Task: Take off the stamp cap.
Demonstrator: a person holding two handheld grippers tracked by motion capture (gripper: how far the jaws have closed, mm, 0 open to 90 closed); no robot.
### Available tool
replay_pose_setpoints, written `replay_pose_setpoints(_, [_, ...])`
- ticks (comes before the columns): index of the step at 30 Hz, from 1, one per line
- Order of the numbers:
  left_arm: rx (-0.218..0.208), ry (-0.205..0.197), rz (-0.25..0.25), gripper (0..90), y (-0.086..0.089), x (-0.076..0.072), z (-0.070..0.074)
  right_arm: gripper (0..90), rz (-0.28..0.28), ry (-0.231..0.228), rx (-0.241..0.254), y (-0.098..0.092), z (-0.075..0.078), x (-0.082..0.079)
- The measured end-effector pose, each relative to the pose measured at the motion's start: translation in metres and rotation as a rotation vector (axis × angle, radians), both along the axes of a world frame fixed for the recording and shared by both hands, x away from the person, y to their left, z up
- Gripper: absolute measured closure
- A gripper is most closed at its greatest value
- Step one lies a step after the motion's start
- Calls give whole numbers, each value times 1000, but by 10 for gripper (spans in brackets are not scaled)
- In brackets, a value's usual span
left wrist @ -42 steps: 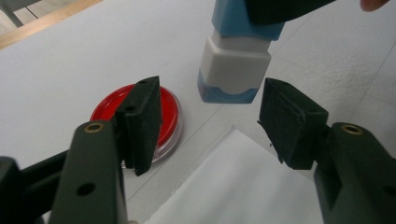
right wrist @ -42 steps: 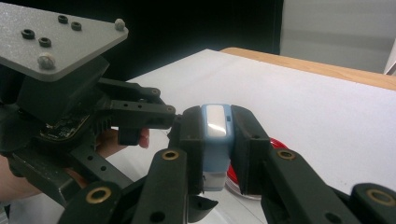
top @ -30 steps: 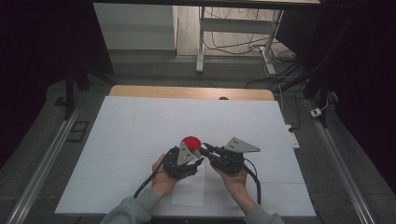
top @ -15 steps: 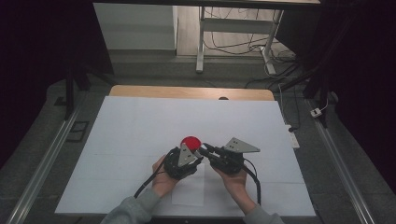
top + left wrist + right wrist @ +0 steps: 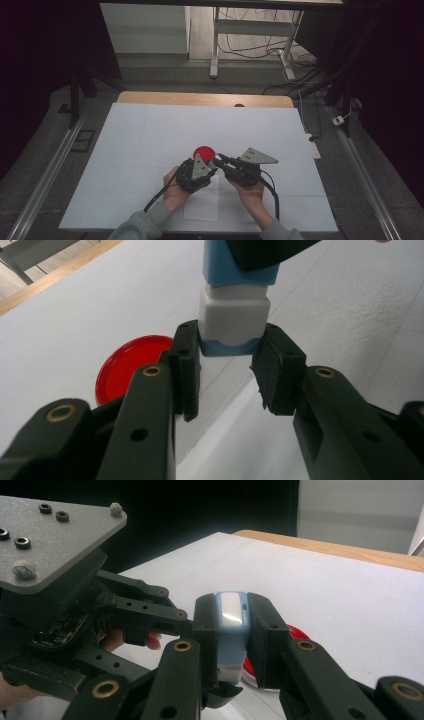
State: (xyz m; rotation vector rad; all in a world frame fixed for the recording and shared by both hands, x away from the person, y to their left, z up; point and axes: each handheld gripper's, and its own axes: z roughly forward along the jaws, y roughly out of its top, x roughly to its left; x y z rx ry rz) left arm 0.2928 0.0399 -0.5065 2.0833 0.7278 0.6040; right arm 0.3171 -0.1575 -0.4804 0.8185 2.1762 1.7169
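- The small blue-and-white plastic block with a squared white middle section (image 5: 234, 310) is held just above the white-covered table (image 5: 150, 130), near the person's edge and a little right of centre, between the two grippers.
- The right gripper (image 5: 231, 630) has its fingers (image 5: 265, 630) pinching the light blue upper part of the block from both sides. This grip looks like the anchor: it keeps the block steady so that the other tool can work on its far end.
- The left gripper (image 5: 227, 367) has just been closing its fingers (image 5: 186, 365), and they now press on the blue base at the block's lower end, one pad on each side. Holding the two ends apart like this suggests a pull or twist to separate the sections, or a pass from one gripper to the other; which of the two I cannot tell.
- In the high view the left gripper (image 5: 196, 172) and right gripper (image 5: 235, 167) meet nose to nose, each held in a hand (image 5: 175, 192), so the block sits hidden between them.
- The flat round red plastic lid (image 5: 204, 152) lies on the table just beyond the grippers, touching neither. It seems parked close by, within easy reach.
- A smaller white paper sheet (image 5: 202, 205) lies near the person's edge, beneath the hands.
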Motion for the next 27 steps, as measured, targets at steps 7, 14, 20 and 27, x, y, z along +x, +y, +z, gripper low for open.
replay_pose_setpoints(7, [8, -5, -8, 649, 0, 0, 0, 751, -4, -2, 4, 0, 0, -1])
replay_pose_setpoints(14, [-1, 9, -14, 655, 1, 0, 0, 752, -9, -5, 2, 1, -1, -1])
replay_pose_setpoints(20, [-11, 18, -14, 655, 1, 0, 0, 752, -12, -11, -1, 1, 0, -2])
replay_pose_setpoints(27, [-20, 29, -13, 655, 2, 0, 1, 752, -17, -19, -2, 2, -1, -4])
